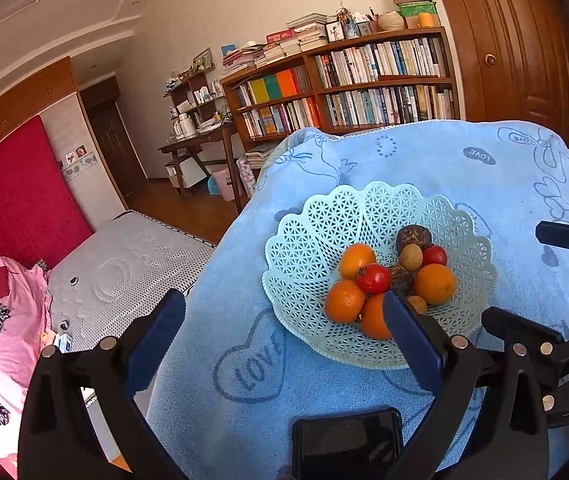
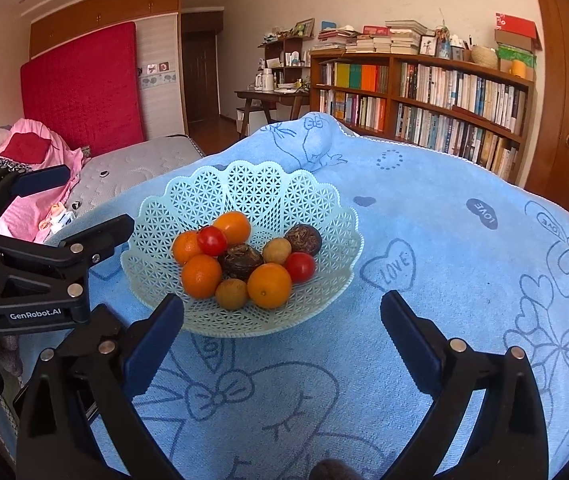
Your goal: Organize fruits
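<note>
The basket, a pale green lattice bowl with a scalloped rim, sat on the blue towel that covered the surface. All the fruit lay inside it, heaped at the middle: four oranges, two tomatoes, two dark round fruits and two small tan ones, most of them touching a neighbour.

The right tool hung over the towel just in front of the basket, its fingers spread wide and holding nothing; its left finger overlapped the near rim in that view. The left tool was likewise spread and empty. In its own view its right finger crossed in front of the basket and hid part of one orange, though whether it touched anything could not be told. From the right wrist, the left tool showed at the basket's left side, close to the rim.

A dark phone lay on the towel at the near edge. Behind stood a bookshelf and a bed.
</note>
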Available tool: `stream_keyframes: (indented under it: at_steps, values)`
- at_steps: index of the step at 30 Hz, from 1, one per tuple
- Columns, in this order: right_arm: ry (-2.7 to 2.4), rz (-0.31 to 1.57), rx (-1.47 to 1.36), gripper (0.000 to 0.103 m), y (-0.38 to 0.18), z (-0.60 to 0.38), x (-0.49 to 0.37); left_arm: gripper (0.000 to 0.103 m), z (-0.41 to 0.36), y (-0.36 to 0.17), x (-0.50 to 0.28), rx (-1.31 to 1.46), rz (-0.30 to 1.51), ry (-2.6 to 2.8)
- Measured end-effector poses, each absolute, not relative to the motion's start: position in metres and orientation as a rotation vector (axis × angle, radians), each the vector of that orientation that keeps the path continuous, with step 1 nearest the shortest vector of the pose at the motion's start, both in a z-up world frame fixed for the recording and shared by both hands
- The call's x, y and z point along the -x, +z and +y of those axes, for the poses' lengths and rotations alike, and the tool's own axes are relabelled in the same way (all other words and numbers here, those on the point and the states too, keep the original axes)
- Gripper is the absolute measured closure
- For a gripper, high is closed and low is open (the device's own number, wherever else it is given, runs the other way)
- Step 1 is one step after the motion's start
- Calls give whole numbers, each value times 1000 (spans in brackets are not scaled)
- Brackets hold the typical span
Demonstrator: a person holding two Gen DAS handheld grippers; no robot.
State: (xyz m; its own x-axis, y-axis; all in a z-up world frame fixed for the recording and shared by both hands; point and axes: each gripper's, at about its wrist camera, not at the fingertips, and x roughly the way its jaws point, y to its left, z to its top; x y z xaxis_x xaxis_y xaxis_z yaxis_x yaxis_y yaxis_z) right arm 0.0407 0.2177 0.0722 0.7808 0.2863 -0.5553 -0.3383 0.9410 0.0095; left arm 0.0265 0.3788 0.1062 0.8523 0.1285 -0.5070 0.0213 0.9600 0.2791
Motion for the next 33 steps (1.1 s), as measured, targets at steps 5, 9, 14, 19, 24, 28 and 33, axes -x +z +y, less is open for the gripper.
stream_keyframes:
  at_steps: [5,9,14,19,24,28,33]
  values:
    - [326,578,95,5,72,218,-40,3,378,105,-27,-294,553,53]
    - [318,582,119,5,69,221,-40,3,375,105,-27,-316,550,55]
    - [311,575,150,5,69,225,-38,3,373,103,-26,-344,543,51]
    - [308,574,160,5,68,226,-36,3,372,102,-26,-351,545,50]
    - [314,571,177,5,68,228,-34,3,372,102,-26,-351,546,49]
    - [317,574,183,5,67,229,-33,3,371,101,-26,-358,548,48]
    - [311,571,190,5,67,230,-32,3,371,100,-26,-361,548,47]
